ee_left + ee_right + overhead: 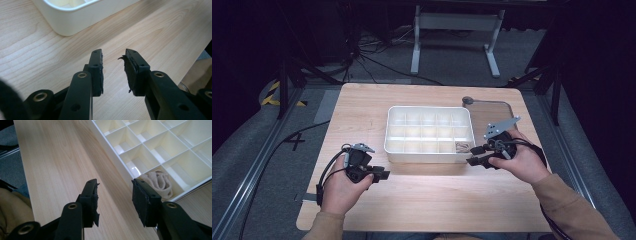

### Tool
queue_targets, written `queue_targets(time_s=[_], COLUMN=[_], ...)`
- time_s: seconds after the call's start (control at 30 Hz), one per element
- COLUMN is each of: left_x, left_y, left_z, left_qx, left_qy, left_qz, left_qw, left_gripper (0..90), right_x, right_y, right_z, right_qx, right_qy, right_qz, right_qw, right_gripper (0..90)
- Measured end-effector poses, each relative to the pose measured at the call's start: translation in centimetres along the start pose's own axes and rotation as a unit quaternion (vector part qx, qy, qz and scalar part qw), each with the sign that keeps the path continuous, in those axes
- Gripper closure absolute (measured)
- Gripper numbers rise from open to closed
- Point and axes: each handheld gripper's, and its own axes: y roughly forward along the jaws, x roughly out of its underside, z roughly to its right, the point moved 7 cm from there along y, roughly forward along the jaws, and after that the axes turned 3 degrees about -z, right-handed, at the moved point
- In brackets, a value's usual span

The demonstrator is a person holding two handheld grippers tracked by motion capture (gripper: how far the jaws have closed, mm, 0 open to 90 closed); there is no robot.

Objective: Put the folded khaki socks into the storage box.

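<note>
Wooden table [422, 200] bare (near edge) between both grippers' parted jaws.

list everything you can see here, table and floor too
table: 1, light wood, centre
compartment tray: 1, white, mid-table
rolled cloth: 1, beige, in the tray's corner cell nearest the right hand-held gripper
clear mat: 1, see-through with dark edge, table's far right, beside the tray
frame legs: 1 white stand, on the floor beyond the table
cables: several, black, floor beyond the table
left hand-held gripper: 1, black, open, over bare table near the tray
right hand-held gripper: 1, black, open, at the tray's near right corner
sleeves: 2, tan, bottom edge
</note>
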Motion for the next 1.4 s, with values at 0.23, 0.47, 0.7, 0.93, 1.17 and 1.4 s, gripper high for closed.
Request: queue_targets(time_s=[0.23,0.47,0.7,0.93,1.17,1.4], left_x=[0.1,0.2,0.2,0.2,0.2,0.2], left_y=[0.0,0.1,0.1,0.1,0.3,0.3], left_z=[-0.2,0.0,0.1,0.1,0.0,-0.1], left_qx=[-0.005,0.0,0.002,0.002,0.006,0.005], left_qy=[-0.012,-0.011,-0.011,-0.01,-0.01,-0.007], left_qz=[-0.007,-0.01,-0.01,-0.01,-0.011,-0.011], left_qw=[0.9999,0.9999,0.9999,0.9999,0.9999,0.9999], left_gripper=[68.5,68.1,67.9,67.8,67.5,66.8], right_x=[1.5,2.6,3.7,5.1,6.5,7.6], right_y=[0.2,0.4,0.9,2.1,4.2,5.8], right_z=[-1.5,-2.4,-2.9,-3.0,-2.8,-2.7], right_qx=[-0.016,-0.026,-0.039,-0.036,-0.014,-0.004], right_qy=[0.004,0.013,0.025,0.025,0.006,0.001], right_qz=[0.013,0.031,0.066,0.047,0.038,0.042], right_qw=[0.9998,0.9991,0.9968,0.9979,0.9992,0.9991], right_gripper=[54.7,53.6,52.9,51.5,51.1,49.8])
